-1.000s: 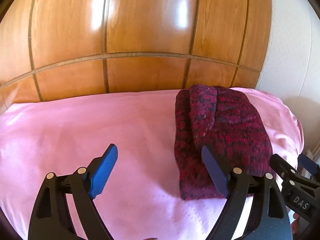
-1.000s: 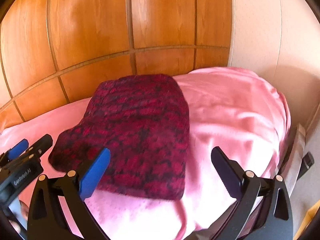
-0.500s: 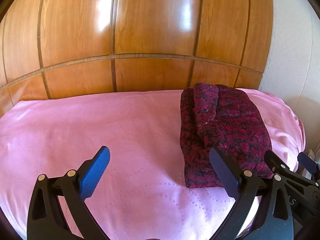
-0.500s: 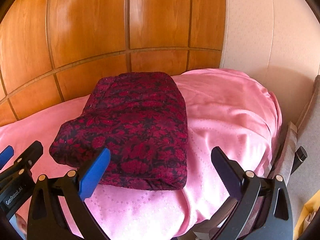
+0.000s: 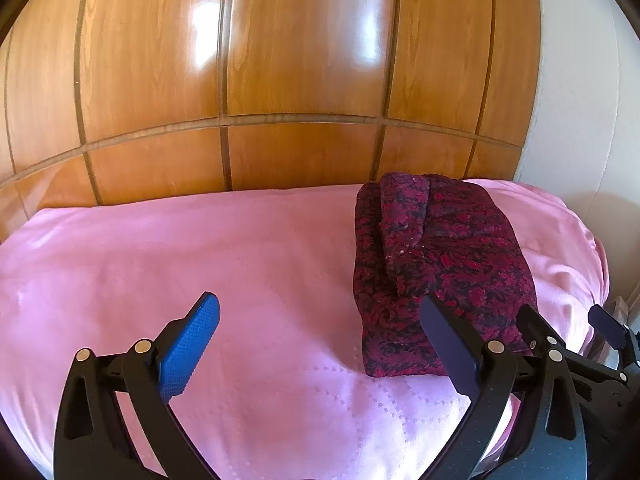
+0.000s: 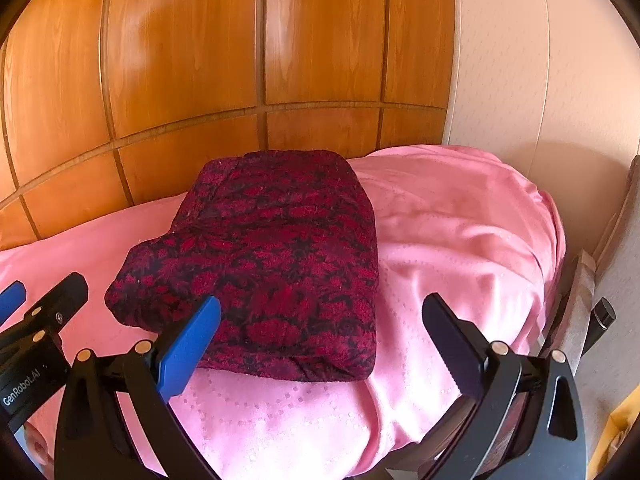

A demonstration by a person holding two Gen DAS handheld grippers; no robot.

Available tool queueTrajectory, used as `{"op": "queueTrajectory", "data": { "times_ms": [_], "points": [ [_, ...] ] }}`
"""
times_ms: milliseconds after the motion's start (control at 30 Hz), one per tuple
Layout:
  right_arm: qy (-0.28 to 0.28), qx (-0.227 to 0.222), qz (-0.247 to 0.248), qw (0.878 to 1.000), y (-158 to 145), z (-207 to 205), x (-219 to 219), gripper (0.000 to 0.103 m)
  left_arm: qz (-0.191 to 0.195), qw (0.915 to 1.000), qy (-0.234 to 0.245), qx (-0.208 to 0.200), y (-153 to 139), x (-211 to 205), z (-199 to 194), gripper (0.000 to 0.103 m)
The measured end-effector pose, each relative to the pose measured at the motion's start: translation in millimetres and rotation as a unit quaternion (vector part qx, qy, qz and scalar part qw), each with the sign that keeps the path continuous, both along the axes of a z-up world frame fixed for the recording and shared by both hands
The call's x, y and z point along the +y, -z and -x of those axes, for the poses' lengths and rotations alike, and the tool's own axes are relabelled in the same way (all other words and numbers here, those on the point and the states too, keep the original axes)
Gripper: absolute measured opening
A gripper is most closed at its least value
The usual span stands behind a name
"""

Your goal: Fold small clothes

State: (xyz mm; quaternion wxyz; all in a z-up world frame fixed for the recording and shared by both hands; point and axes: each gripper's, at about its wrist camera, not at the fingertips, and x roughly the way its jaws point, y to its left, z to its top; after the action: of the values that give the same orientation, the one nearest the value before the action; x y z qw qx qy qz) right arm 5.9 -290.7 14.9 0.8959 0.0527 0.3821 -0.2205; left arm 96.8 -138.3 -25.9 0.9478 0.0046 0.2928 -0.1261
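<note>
- Garment (image 6: 276, 264): dark red, black-patterned cloth, already folded into a thick rectangular bundle; it lies on the pink cover (image 5: 200, 264) of the bed, towards the bed's right end, close to the wooden panelling (image 5: 304, 60)
- Left gripper (image 5: 320, 344): fingers wide apart, nothing between them; held over bare cover just left of the bundle
- Right gripper (image 6: 320, 340): fingers wide apart, nothing clamped; near edge of the bundle sits ahead of the blue finger (image 6: 188, 352), apparently not touched
- Handling, judged: soft, knit-like, limp; light, but bulky from stacked layers; fuzzy face, so slipping is not expected; not fragile
- A loose flap is seen along the bundle's left side in the left view (image 5: 400, 232); layers are judged likely to slide or spring open if lifted by one layer only
- Hold, suggested: all layers pinched together at the rounded near edge, or at two opposite corners with both grippers
- Cover is loose and wrinkled; it could be caught along with the cloth if the fingers are set too low
</note>
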Motion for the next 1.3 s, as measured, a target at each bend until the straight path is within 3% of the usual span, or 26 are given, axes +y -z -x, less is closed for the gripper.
{"op": "queueTrajectory", "data": {
  "times_ms": [1300],
  "points": [
    [-0.008, 0.001, -0.013, 1.000, 4, -4, 2, 0.101, -0.003, 1.0000, 0.000, 0.002, 2, 10, -4, 0.099]
  ]
}}
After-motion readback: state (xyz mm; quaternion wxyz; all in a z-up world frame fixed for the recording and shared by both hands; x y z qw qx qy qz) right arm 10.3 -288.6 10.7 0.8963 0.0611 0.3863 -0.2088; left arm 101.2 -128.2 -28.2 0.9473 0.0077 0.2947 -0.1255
